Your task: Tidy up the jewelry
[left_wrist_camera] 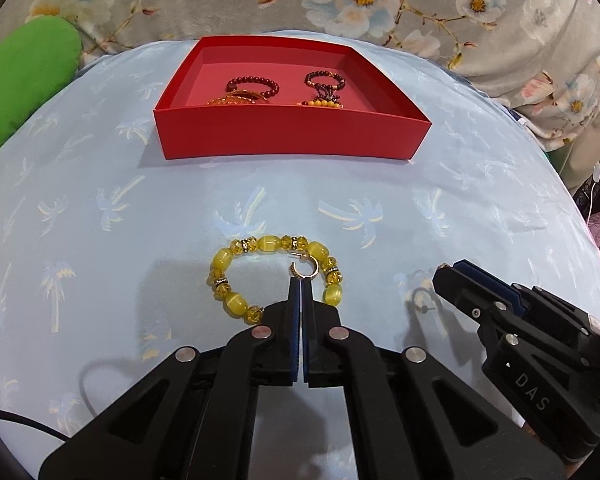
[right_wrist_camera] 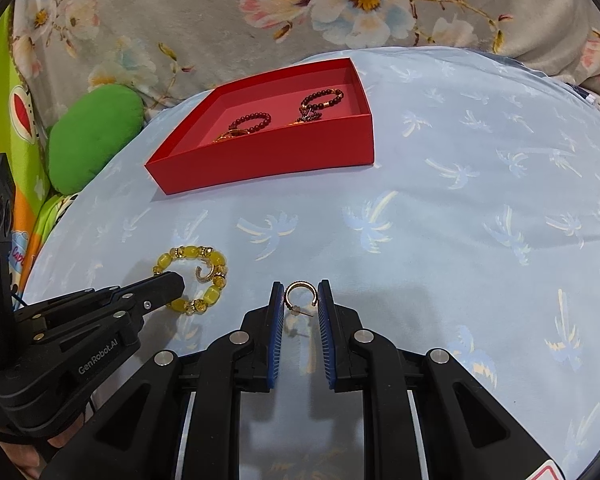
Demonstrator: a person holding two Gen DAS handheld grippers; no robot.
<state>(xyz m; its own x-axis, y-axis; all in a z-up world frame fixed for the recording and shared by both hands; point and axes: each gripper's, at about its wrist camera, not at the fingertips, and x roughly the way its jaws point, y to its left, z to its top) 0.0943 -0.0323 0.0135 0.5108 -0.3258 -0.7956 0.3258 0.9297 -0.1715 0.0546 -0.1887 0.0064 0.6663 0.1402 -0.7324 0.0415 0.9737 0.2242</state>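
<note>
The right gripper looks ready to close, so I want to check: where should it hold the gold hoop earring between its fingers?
Grip the hoop earring across its curved band, closing from left and right as the right gripper straddles it. The post sticks out at the bottom, so stay above it.

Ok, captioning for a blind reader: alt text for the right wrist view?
Open right gripper jaws straddle a gold hoop earring on blue palm-print cloth. The left gripper overlaps a yellow bead bracelet; a red box sits behind.

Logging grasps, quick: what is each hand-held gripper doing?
Left hand-held gripper: shut on a gold hoop earring.
Right hand-held gripper: open around second hoop earring.
</note>
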